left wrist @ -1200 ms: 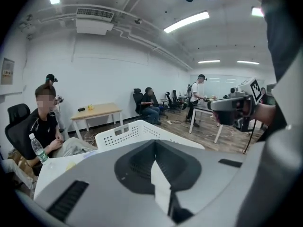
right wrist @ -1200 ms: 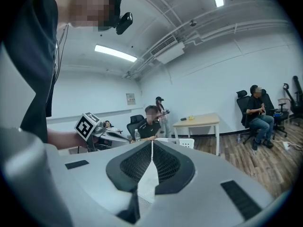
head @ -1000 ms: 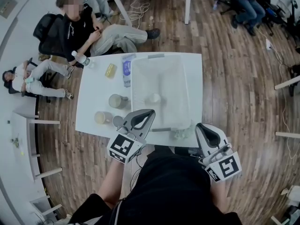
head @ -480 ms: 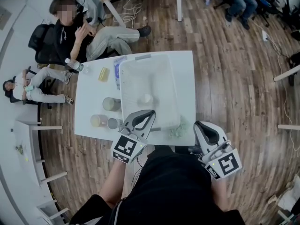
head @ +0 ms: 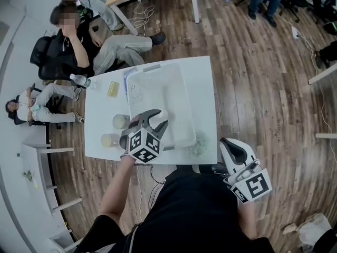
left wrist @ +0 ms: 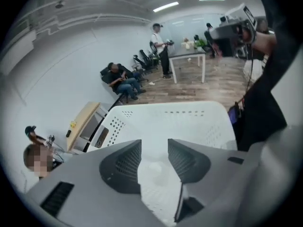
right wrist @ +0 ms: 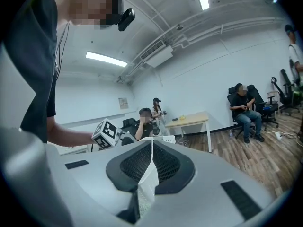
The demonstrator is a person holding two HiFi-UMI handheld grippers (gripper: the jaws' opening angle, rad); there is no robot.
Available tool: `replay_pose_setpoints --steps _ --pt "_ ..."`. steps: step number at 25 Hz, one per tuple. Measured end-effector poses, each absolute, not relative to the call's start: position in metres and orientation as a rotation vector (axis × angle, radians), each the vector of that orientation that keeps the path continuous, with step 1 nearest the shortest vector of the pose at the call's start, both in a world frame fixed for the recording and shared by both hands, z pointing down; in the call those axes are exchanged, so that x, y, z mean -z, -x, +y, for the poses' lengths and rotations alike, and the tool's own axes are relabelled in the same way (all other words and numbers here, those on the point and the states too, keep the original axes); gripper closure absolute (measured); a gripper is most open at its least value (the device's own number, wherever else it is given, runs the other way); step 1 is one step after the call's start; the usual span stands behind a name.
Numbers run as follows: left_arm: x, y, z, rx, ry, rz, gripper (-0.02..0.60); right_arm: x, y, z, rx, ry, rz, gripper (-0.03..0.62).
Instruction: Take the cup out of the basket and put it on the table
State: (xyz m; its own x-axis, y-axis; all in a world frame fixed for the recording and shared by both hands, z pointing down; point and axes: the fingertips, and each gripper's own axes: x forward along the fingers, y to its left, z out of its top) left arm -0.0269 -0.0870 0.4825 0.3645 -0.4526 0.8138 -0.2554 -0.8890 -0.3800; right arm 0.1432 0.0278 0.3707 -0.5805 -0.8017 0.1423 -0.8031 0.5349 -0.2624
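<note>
Left tool point(head: 152, 121) over white desk point(head: 206, 104), above near end of perforated basket point(head: 174, 88); jaws spread, just been opening, pinching nothing. Right tool point(head: 231, 145) off desk's near corner, jaws pressed together. Cup point(left wrist: 154, 167) on basket floor, below left jaws, untouched.

Right tool point(right wrist: 152, 148), jaws together (tan desk point(right wrist: 191, 119) far beyond)

One bench point(head: 206, 99) carries one basket point(head: 158, 86). Inside lies one cup point(left wrist: 154, 167). Left of the basket: two round containers point(head: 120, 121), one yellow packet point(head: 112, 88), one bottle point(head: 79, 80).
</note>
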Motion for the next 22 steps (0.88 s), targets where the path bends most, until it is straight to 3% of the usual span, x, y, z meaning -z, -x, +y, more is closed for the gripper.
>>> replay_pose_setpoints --steps 4,7,22 --pt "-0.53 0.037 -0.101 1.784 2.206 0.39 0.319 -0.377 -0.155 0.033 -0.494 -1.483 -2.728 0.568" --pt "-0.561 0.04 -0.107 1.891 2.135 0.26 0.298 -0.381 -0.167 0.035 -0.512 -1.524 -2.705 0.568" --pt "-0.673 0.088 -0.125 2.335 1.76 -0.082 0.279 -0.391 -0.204 0.041 -0.57 -1.65 -2.603 0.568"
